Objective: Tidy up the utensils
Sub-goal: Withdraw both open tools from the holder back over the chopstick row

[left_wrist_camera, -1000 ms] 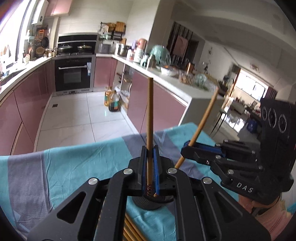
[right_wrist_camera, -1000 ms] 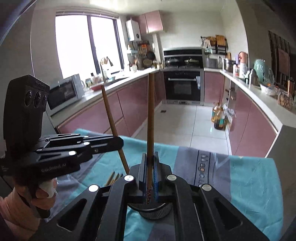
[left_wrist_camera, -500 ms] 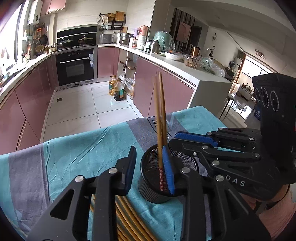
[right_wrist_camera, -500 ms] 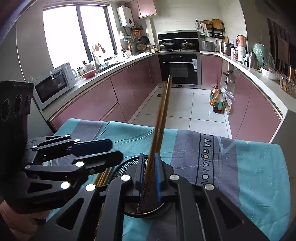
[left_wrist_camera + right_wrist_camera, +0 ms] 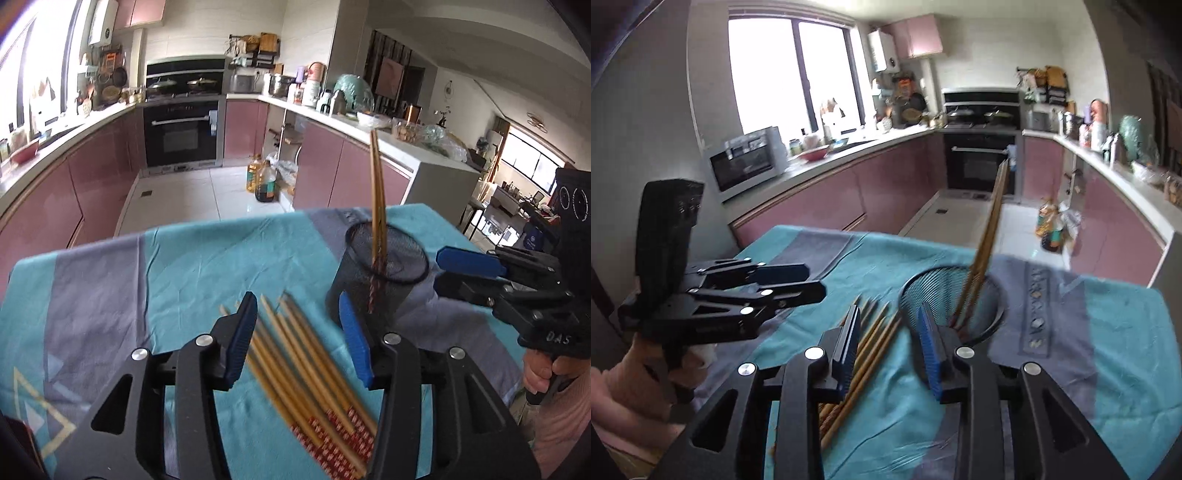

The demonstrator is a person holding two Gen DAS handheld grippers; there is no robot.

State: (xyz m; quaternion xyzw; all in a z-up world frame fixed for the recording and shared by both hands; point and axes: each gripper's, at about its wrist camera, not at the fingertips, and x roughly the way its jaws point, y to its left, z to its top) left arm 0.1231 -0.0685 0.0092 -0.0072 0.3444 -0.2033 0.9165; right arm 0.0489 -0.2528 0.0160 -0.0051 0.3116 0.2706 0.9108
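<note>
A black mesh cup (image 5: 376, 273) stands on the teal and grey cloth, with two brown chopsticks (image 5: 377, 192) leaning upright inside it. Several more chopsticks (image 5: 306, 354) lie in a bundle on the cloth just left of the cup. My left gripper (image 5: 297, 310) hovers over that bundle; its jaws are opening and grip nothing. In the right wrist view my right gripper (image 5: 890, 317) hangs between the loose chopsticks (image 5: 875, 332) and the cup (image 5: 916, 295), jaws opening, nothing pinched. Each view shows the other gripper to the side: the right gripper (image 5: 441, 269) and the left gripper (image 5: 814, 282).
The cloth-covered table (image 5: 184, 266) ends at its far edge above a tiled kitchen floor. Pink cabinets and cluttered counters (image 5: 369, 125) run behind. A person's hand (image 5: 624, 387) holds the left gripper's handle at the near left.
Each gripper was shut on one upright chopstick over the cup. Both opened and let the sticks stand in the cup, then drew back and down towards the loose bundle.
</note>
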